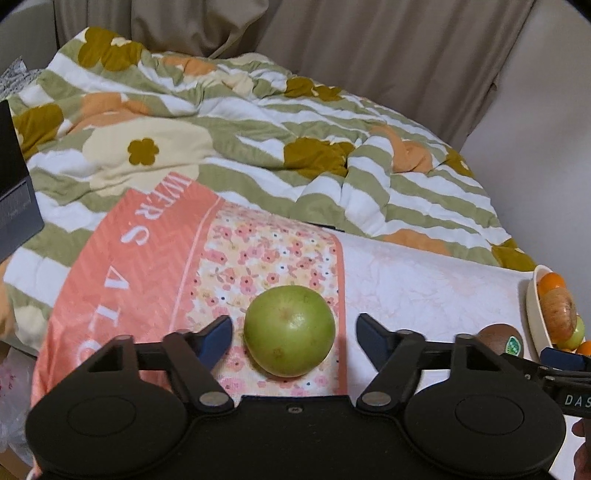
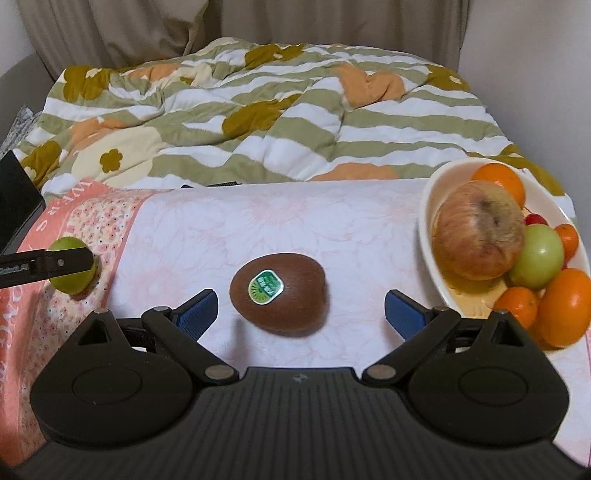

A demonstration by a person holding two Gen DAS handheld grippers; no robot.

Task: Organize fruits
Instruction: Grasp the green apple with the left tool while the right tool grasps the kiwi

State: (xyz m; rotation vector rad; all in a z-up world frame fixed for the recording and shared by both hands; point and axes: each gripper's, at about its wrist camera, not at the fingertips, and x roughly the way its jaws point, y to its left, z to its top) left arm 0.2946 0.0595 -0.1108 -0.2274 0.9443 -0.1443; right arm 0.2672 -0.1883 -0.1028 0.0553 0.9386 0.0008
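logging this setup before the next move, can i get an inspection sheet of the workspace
surface: pink floral cloth over a flat top, in front of a bed
job's things: green fruit and kiwi lie loose on the cloth; bowl at right holds an apple, oranges and a green fruit
clutter: dark box at left edge
grippers: left gripper open around the green fruit; right gripper open around the kiwi
cables: nothing seen
surroundings: striped flower quilt, beige curtain
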